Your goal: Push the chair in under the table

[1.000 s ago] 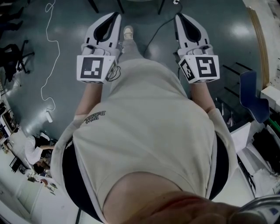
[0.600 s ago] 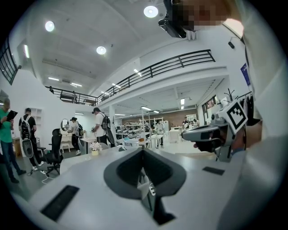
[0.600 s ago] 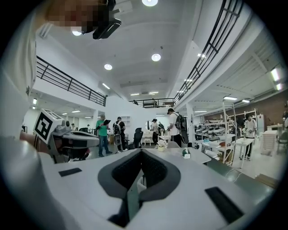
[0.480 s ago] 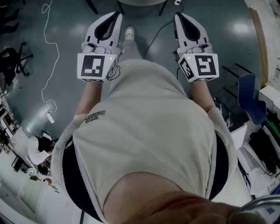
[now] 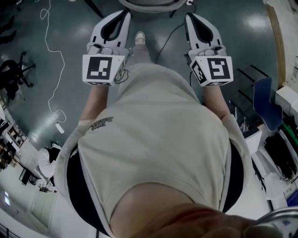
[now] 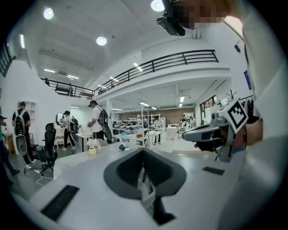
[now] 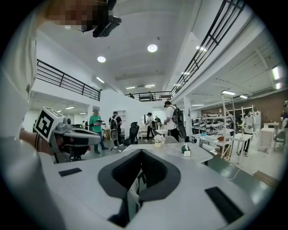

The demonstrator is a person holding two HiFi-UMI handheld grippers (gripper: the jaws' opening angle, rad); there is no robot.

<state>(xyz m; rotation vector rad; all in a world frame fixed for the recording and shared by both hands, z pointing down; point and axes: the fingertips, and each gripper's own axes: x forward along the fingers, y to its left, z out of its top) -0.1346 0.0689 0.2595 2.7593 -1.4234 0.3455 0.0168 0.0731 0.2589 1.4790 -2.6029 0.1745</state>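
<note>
In the head view both grippers are held out level ahead of the person's body. My left gripper and right gripper are both shut, with nothing between the fingers. A pale rounded rim on dark legs shows at the top edge between them; I cannot tell whether it is the chair or the table. Ahead of the left gripper and the right gripper lies a white table. It carries a small flower pot and a green and white box. Neither gripper touches any furniture.
The floor is dark and glossy, with a white cable trailing at the left. A blue chair and stacked equipment stand at the right. Several people stand by desks and shelving beyond the table, and a black office chair stands at the left.
The person has walked forward: the floor and cable have slid down the head view, and the pale rim has come in at the top. Both grippers stay shut, side by side.
</note>
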